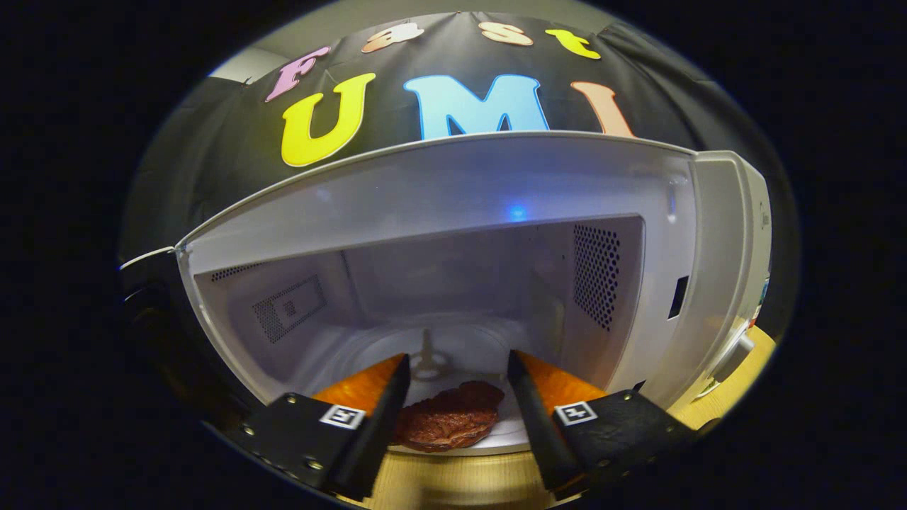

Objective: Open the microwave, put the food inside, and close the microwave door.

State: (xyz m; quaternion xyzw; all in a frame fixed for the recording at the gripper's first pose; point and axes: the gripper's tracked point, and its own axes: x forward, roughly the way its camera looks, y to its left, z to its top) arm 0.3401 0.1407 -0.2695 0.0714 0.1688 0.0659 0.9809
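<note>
Gripper view: the microwave [453,191] stands with its cavity open on a wooden worktop [453,482]. The gripper [457,368] points into the cavity, its fingers [386,404] spread apart and gripping nothing. Between them, near the front of the cavity floor, lies the food, a brown meat patty [448,423]. Beyond it stands the turntable hub [427,361]. Perforated vents [596,276] mark the right inner wall.

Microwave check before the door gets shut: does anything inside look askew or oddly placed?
The food lies at the front lip of the microwave floor, off the central hub, between the open gripper fingers.
</note>
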